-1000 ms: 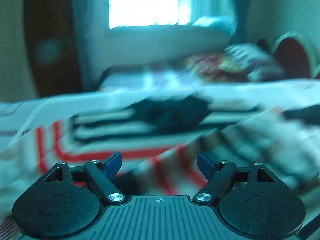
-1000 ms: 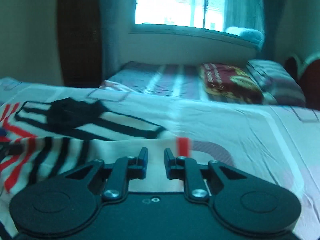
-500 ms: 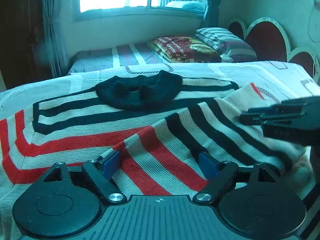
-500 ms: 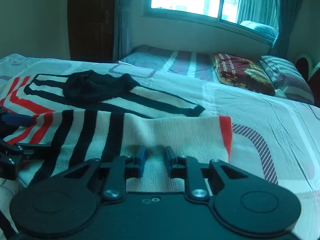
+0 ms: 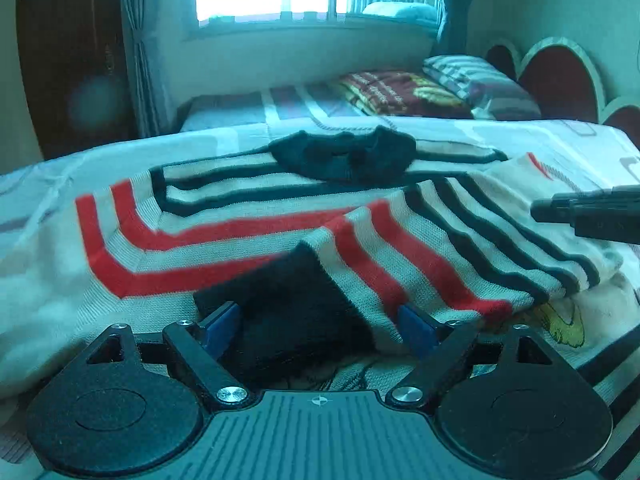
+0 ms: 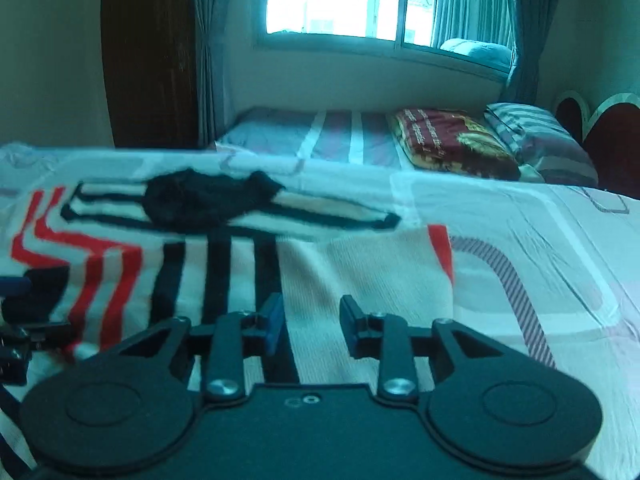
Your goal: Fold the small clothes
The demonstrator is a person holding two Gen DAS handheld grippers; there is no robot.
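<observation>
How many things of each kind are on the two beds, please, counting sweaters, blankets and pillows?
Striped sweater: 1
Folded blanket: 1
Striped pillow: 1
Total: 3

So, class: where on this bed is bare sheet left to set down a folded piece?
Bare sheet lies right of the striped sweater, toward the pillows. The left side is crowded: sweater and black collar cover it.
</observation>
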